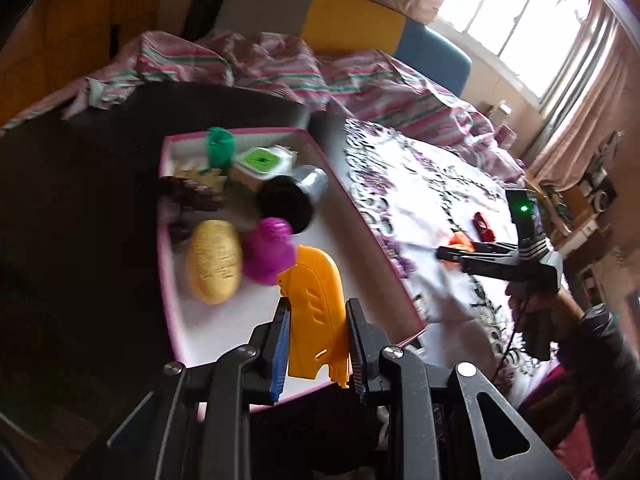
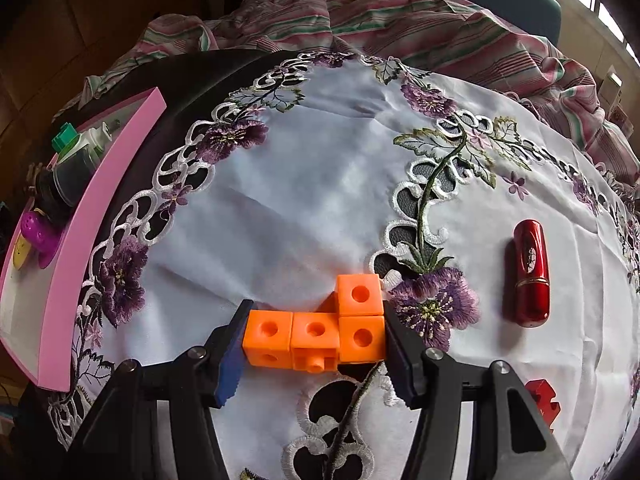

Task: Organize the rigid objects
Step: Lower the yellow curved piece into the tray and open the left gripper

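left gripper [image 1: 316, 344] clamps the yellow plastic piece [image 1: 314, 312] over the near end of the pink box [image 1: 404, 280]; stiff, light, smooth shell, likely to slip unless held across its flat sides. right gripper [image 2: 314, 344] brackets the orange cube block [image 2: 324, 328] on the embroidered cloth [image 2: 300, 200], pads touching its ends; firm closure cannot be told. hard and light, though joints may part. farther right lies the red lipstick case [image 2: 530, 272].
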The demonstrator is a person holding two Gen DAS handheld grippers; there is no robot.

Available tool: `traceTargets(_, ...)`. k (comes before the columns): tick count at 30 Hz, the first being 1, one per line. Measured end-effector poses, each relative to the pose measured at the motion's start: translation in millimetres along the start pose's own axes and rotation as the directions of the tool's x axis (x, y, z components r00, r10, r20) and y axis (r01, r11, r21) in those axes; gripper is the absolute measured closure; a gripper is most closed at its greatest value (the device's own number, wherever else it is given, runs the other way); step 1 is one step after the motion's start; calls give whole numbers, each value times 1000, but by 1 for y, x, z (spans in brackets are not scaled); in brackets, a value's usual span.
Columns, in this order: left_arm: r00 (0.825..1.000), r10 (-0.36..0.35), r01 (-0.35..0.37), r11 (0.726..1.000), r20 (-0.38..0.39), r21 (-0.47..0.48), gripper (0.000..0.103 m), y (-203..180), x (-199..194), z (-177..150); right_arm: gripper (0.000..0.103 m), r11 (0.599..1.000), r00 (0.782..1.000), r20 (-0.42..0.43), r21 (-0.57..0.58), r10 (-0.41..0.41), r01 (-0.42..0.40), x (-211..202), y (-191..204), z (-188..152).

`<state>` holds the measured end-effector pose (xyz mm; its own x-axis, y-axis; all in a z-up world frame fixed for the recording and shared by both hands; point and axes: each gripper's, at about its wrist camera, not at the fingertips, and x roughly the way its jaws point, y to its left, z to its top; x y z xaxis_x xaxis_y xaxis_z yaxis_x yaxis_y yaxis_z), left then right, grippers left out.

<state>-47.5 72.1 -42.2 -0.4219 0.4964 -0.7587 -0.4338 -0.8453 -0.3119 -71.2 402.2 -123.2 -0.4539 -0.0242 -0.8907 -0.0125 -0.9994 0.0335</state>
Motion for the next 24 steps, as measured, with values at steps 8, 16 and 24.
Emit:
traceTargets(8, 999, -19, 21, 999, -47, 37, 77, -25, 55, 32, 43, 1000, 1000, -4, -7, 0, 0, 0, 1, 3)
traceTargets(16, 994, 29, -27, 999, -103, 29, 77, -24, 102, 47, 43, 1000, 1000, -5, -17, -5, 4, 0, 4, 5)
traceTargets(24, 993, 89, -86, 995, -77, 45, 73, -19, 108, 51, 43, 1000, 1000, -1, -21, -2, 2, 0, 3, 6)
